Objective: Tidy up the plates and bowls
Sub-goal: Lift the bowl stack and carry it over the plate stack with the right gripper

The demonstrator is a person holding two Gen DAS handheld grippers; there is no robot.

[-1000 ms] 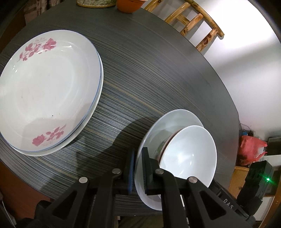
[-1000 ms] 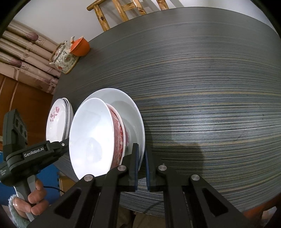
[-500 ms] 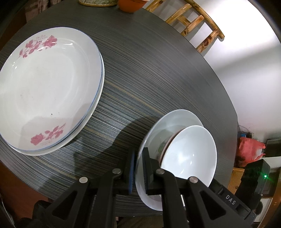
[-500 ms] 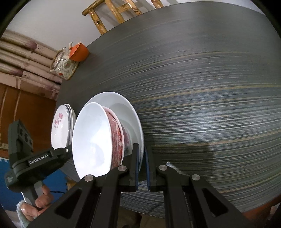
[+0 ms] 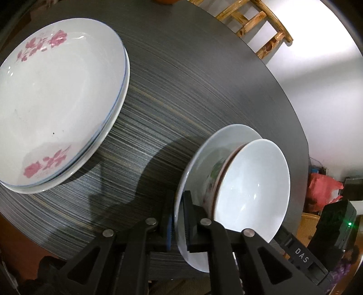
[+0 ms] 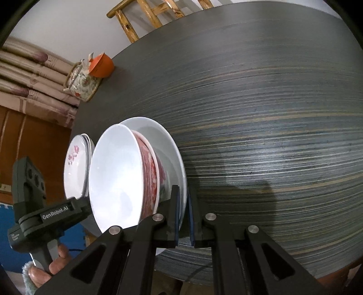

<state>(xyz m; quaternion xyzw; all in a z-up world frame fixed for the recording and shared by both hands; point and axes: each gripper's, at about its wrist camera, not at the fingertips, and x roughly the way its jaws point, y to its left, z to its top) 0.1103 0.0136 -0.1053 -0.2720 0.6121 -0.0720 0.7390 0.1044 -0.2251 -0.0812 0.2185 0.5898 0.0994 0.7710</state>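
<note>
A dark, streak-grained round tabletop (image 6: pixel 272 113) fills the scene, with a wooden chair (image 5: pixel 261 25) beyond its far edge. Left gripper (image 5: pixel 179 217) and right gripper (image 6: pixel 183 215) each have their jaws pinching opposite rim edges of one white plate (image 5: pixel 226 140). On that plate sit two nested bowls, a white bowl (image 6: pixel 113 181) inside a red-patterned bowl (image 6: pixel 150 172). Well apart lies a stack of pink-flowered plates (image 5: pixel 56 102). A teapot (image 6: pixel 79 81) and an orange cup (image 6: pixel 101 64) stand at the far edge.

Domestic dining room. Evidence: round dark wood-grain dining table (image 6: pixel 261 113); light wooden chair (image 6: pixel 145 15) at top; floral ceramic teapot (image 6: pixel 80 81) and beige patterned curtain (image 6: pixel 31 74), upper left; blue foam floor mat (image 6: pixel 9 231), lower left.
</note>
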